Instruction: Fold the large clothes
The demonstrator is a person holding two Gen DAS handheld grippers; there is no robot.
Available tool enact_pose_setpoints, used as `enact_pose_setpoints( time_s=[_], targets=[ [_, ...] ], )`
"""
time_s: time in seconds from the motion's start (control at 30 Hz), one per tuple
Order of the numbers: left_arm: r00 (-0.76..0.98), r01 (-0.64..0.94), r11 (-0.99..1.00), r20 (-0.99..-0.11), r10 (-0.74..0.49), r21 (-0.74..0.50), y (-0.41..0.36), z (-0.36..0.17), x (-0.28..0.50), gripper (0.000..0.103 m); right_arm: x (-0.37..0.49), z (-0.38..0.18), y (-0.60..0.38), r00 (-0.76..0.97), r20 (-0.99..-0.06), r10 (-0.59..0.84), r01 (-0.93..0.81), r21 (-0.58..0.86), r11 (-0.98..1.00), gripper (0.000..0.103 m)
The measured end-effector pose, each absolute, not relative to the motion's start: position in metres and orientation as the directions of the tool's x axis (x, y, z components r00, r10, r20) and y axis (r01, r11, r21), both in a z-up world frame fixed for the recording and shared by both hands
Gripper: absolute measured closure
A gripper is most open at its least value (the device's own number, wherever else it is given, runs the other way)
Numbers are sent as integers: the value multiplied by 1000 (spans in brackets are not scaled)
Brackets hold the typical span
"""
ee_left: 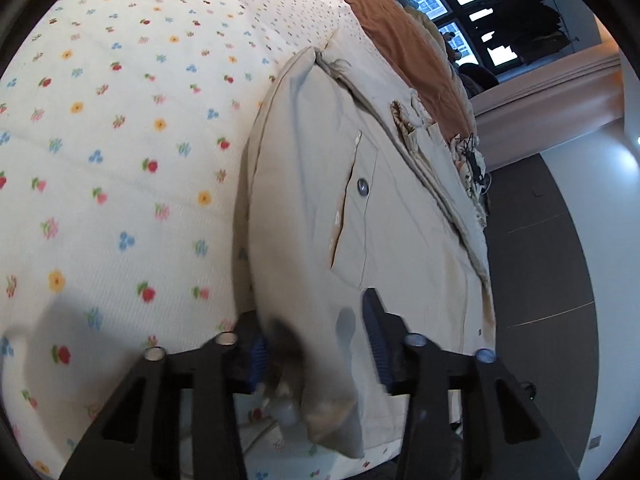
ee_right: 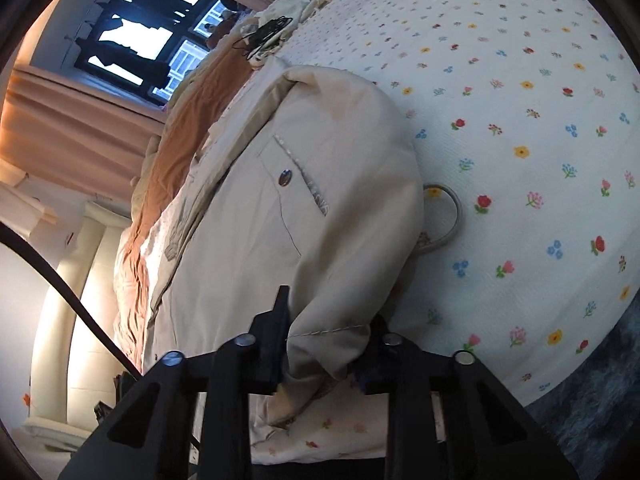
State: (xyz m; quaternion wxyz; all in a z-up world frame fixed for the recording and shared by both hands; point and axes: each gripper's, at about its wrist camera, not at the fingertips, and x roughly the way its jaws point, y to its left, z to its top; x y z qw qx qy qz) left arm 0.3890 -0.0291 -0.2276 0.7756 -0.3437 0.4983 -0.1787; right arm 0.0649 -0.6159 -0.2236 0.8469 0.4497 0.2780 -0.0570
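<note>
A pair of beige trousers (ee_left: 400, 208) lies on a bed with a flowered white cover (ee_left: 120, 140); a back pocket with a metal button (ee_left: 362, 187) faces up. My left gripper (ee_left: 316, 344) has a thick fold of the trouser cloth between its jaws, which stand wide apart around it. In the right wrist view the same trousers (ee_right: 320, 184) show a buttoned pocket (ee_right: 285, 178). My right gripper (ee_right: 328, 336) also has a bunched edge of the trousers between its jaws, lifted slightly off the cover (ee_right: 520, 160).
An orange blanket (ee_left: 400, 40) lies along the far side of the bed, also in the right wrist view (ee_right: 192, 128). A grey ring-shaped cord (ee_right: 448, 216) lies on the cover beside the trousers. A window (ee_right: 160, 44), curtains (ee_right: 80, 128) and dark floor (ee_left: 540, 280) are beyond.
</note>
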Motion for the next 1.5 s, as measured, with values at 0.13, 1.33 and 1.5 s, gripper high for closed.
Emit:
enact_pose_setpoints(
  time_s=[0.13,1.33,1.5],
  targets=[
    [476,-80,709,-652,-590,-700,-26,-220,382,89,52,-213,-610,856,-503,117,335,713,616,93],
    [743,259,518,-175,-646,-815,44,-26,229,94,-99,-113,-587,959,-113,261,-106,711,695,96],
    [769,318,504,-93,-632,-803,56,2,196,94,-119,-102,-588,958,-47,282,-176,678,713,96]
  ],
)
